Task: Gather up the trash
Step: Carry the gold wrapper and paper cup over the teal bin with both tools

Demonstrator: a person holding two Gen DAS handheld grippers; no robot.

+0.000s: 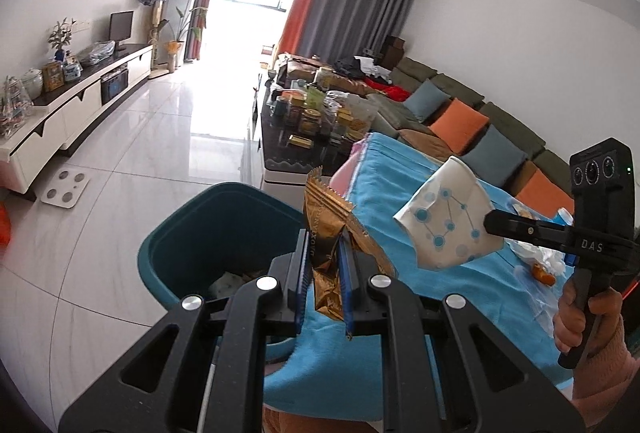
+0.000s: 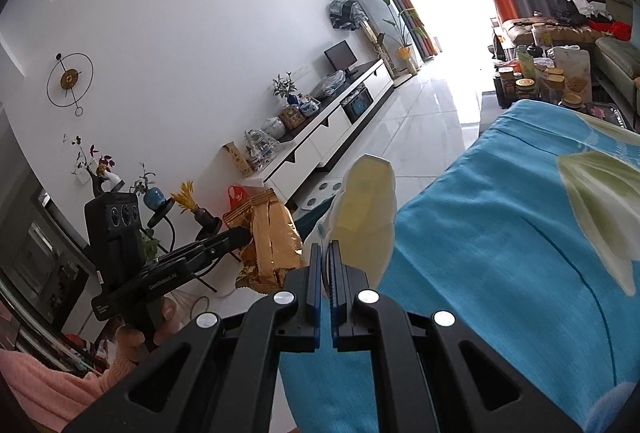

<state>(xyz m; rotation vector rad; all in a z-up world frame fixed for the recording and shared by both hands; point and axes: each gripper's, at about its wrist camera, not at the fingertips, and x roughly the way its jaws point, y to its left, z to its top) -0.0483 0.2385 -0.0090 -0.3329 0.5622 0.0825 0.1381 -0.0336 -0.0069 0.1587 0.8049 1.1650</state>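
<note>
My left gripper is shut on a crumpled gold snack wrapper and holds it above the near rim of a teal trash bin that has some trash inside. The wrapper also shows in the right wrist view, with the left gripper beside it. My right gripper is shut on a crushed white paper cup. In the left wrist view the cup shows blue dots and hangs from the right gripper over the blue tablecloth.
More scraps and plastic lie on the blue cloth at the right. A dark coffee table crowded with jars stands beyond. A sofa with cushions runs along the right. A white TV cabinet and a scale are at left.
</note>
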